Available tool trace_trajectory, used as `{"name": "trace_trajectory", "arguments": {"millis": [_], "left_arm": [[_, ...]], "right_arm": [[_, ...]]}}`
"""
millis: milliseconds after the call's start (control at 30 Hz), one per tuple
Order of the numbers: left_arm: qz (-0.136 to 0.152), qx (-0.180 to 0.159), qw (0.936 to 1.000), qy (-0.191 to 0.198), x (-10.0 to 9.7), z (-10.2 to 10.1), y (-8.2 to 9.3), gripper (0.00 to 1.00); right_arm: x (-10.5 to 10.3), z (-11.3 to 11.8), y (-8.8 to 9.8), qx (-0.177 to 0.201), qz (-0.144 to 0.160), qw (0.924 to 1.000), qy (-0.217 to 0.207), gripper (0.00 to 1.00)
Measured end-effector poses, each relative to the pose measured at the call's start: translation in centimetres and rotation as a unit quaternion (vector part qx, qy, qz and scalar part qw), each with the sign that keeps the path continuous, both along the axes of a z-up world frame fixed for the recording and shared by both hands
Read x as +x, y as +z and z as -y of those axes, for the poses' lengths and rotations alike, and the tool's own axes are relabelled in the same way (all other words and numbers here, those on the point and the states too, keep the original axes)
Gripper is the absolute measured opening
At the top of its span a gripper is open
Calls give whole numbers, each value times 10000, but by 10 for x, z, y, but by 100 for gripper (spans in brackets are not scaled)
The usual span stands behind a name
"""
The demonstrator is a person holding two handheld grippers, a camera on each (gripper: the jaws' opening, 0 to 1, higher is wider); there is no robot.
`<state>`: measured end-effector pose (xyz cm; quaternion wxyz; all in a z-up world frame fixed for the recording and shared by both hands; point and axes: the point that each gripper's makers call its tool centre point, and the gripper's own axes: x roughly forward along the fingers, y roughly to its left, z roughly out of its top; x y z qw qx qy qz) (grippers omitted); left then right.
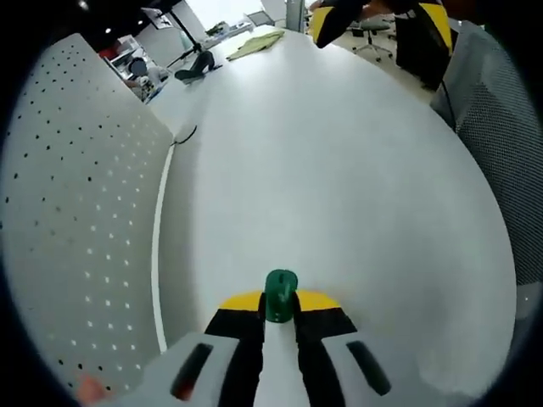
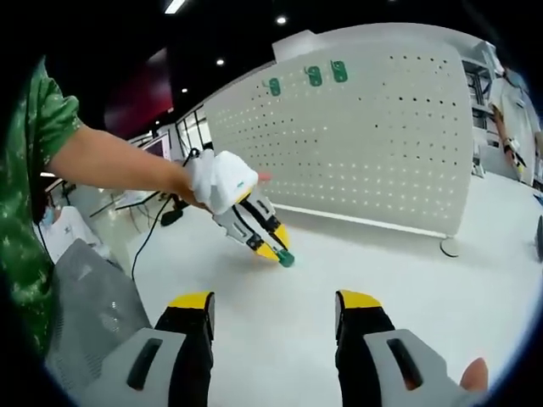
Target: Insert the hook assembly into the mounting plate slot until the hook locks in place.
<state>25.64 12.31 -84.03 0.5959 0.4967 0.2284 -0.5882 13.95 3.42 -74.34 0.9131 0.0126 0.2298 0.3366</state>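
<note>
We see the left gripper (image 1: 280, 315) clamped on a green hook assembly (image 1: 281, 296) poking forward past its tips, the white perforated mounting plate (image 1: 76, 220) standing off to its left, while the right gripper (image 2: 276, 309) hangs spread and empty.

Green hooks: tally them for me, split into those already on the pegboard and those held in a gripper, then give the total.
On the pegboard: 3 (first, second, third)
Held in the left gripper: 1 (green hook)
Held in the right gripper: 0, its jaws stand open
Total green hooks: 4
</note>
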Motion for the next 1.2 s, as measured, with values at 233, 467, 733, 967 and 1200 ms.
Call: {"name": "trace_trajectory", "arguments": {"millis": [233, 467, 733, 967, 1200], "left_arm": [[9, 139, 9999, -52, -2, 1, -5, 12], [49, 271, 9996, -63, 1, -2, -8, 9], [56, 293, 9995, -76, 1, -1, -8, 8], [54, 323, 9994, -57, 2, -1, -8, 5], [37, 312, 9995, 28, 3, -1, -9, 4]], "right_arm": [[3, 4, 0, 65, 20, 10000, -52, 58], [4, 6, 1, 77, 36, 9999, -68, 58], [4, 5, 0, 49, 34, 10000, -44, 57], [4, 4, 0, 30, 39, 10000, -19, 57], [3, 3, -1, 16, 24, 10000, -1, 57]]}}
